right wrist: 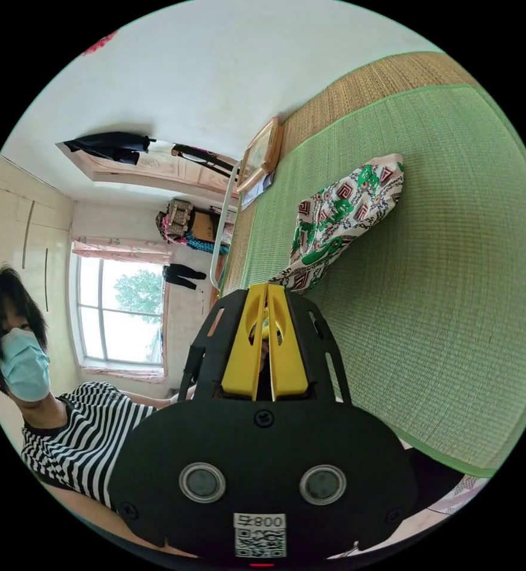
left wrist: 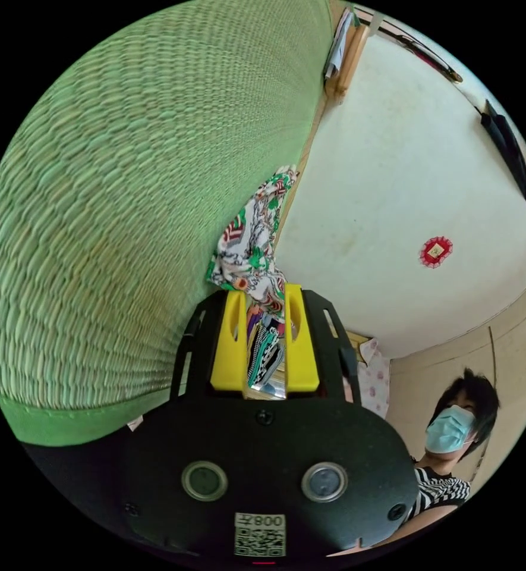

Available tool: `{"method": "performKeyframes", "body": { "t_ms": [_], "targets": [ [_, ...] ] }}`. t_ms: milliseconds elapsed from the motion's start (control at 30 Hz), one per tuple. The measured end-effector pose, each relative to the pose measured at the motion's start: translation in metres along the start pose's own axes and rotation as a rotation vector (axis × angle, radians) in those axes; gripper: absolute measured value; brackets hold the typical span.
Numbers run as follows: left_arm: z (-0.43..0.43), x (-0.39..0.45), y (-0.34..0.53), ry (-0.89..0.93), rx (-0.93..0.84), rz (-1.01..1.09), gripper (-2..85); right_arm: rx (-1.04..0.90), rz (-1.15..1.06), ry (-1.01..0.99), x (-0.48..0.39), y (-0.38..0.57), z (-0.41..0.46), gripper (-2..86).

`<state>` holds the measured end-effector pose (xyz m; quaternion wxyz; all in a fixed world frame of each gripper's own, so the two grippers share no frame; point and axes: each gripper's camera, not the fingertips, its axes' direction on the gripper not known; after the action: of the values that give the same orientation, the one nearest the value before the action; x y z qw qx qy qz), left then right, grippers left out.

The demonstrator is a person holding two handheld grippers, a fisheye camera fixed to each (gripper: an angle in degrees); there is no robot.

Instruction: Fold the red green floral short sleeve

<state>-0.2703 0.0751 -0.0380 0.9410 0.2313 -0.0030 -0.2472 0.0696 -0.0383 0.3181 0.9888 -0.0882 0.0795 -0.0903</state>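
Left tool (left wrist: 265, 309) and right tool (right wrist: 267, 309) each clamp the floral shirt (right wrist: 334, 220) above the green mat (right wrist: 429, 267); judged best: keep edges level while lowering

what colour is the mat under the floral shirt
Green woven mat, with a plain green border; clearest in the right gripper view.

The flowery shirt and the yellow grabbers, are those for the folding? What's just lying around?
For the job:
- flowery shirt, bunched up
- left gripper, jaws pinching the shirt
- right gripper, jaws closed on the shirt's edge
- green mat, under the shirt

Just lying about:
- wooden frame at the mat's far end
- dark clothes hanging up
- window
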Motion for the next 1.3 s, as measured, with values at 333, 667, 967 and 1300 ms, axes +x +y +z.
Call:
{"method": "performKeyframes", "body": {
  "t_ms": [333, 667, 967, 1300],
  "targets": [
    [0.068, 0.013, 0.055, -0.004, -0.059, 0.135, 2.8, 0.062, 0.050, -0.044, -0.040, 0.066, -0.087, 0.1],
    [0.177, 0.056, 0.141, -0.097, -0.236, 0.394, 2.8, 0.156, 0.058, -0.144, -0.088, 0.165, -0.191, 0.1],
    [0.348, 0.063, 0.180, -0.152, -0.353, 0.510, 2.7, 0.290, 0.080, -0.209, -0.105, 0.216, -0.298, 0.1],
    [0.624, 0.134, 0.224, -0.118, -0.441, 0.772, 2.6, 0.537, -0.068, -0.140, -0.161, 0.169, -0.529, 0.1]
  ]
}}
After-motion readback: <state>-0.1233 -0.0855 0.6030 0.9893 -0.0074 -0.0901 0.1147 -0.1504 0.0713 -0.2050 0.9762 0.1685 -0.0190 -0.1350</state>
